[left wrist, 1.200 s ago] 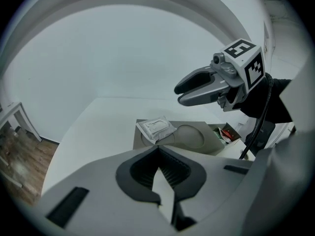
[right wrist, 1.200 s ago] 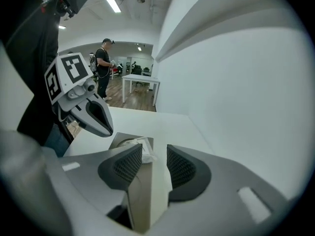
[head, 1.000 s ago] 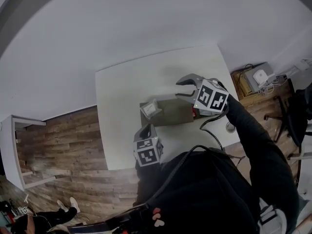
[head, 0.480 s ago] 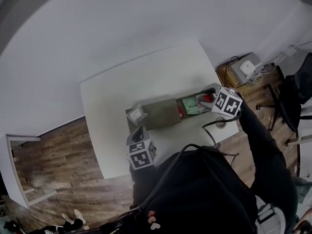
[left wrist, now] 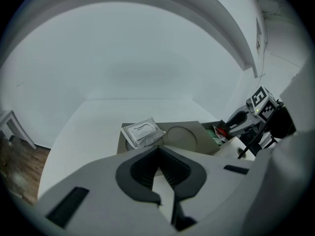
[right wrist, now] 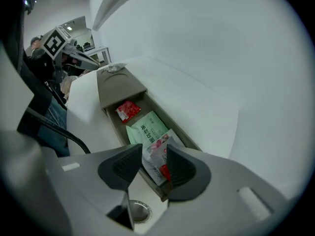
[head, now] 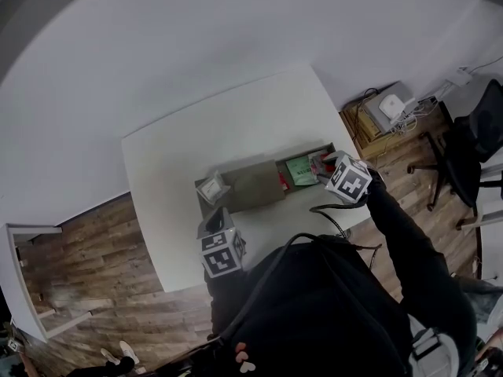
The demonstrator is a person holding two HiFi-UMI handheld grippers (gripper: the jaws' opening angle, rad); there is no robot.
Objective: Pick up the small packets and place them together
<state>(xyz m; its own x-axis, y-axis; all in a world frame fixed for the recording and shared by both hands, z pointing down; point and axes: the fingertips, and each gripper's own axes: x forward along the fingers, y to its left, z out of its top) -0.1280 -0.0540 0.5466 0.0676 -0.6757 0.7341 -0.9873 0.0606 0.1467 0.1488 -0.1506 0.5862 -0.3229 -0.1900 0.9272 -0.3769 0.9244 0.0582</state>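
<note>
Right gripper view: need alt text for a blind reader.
The right gripper hangs with open jaws framing a pink-and-white packet in the open end of a long grey tray on a white table. A green packet and a small red packet lie just beyond it in the same compartment.

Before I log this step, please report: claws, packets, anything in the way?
Left claw shut, empty. Right claw open over pink-white packet in tray, not gripped. Nothing in the way.

Office, white surface (head: pixel 236 124) by plain wall (head: pixel 196 30), wood-look floor (head: pixel 86 273), swivel chair (head: pixel 475 136), router (head: pixel 391 105), tangled cables (head: pixel 414 116)
</note>
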